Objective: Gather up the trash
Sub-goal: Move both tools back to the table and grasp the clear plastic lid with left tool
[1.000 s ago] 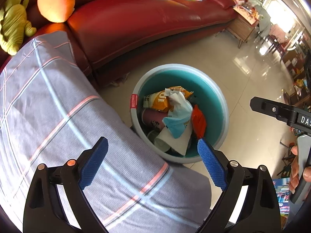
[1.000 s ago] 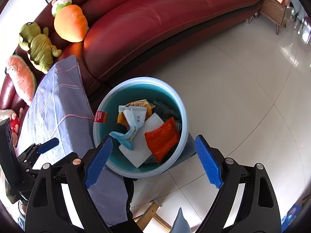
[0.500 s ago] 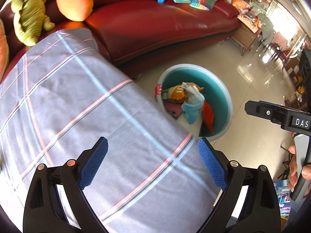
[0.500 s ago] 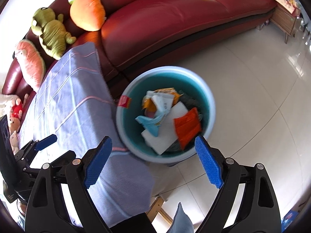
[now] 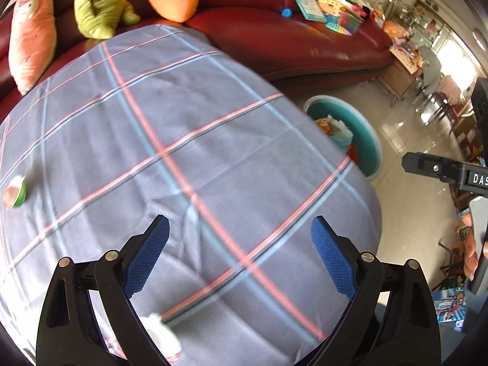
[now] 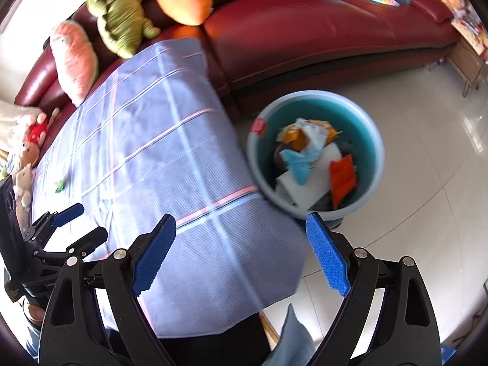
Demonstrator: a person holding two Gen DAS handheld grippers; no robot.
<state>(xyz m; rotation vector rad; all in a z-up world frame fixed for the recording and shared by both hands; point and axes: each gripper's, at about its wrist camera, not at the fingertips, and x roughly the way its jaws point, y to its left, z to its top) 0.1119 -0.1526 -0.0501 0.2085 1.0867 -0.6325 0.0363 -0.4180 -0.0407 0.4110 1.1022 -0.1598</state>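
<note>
Teal bin (image 6: 317, 155) on floor by table corner, holds wrappers, paper, orange packet (image 6: 343, 177). Small green-rimmed scrap (image 5: 14, 191) on checked tablecloth (image 5: 183, 158) near far-left edge. Left gripper (image 5: 240, 253) and right gripper (image 6: 241, 250): jaws apart, empty. Floor right of bin open.

A family living room: a curved red leather sofa (image 6: 320, 30) at 12 o'clock carries plush toys (image 6: 120, 21) and children's books (image 5: 308, 7), above glossy floor tiles (image 6: 427, 158) and a cloth-draped table (image 5: 170, 164).
</note>
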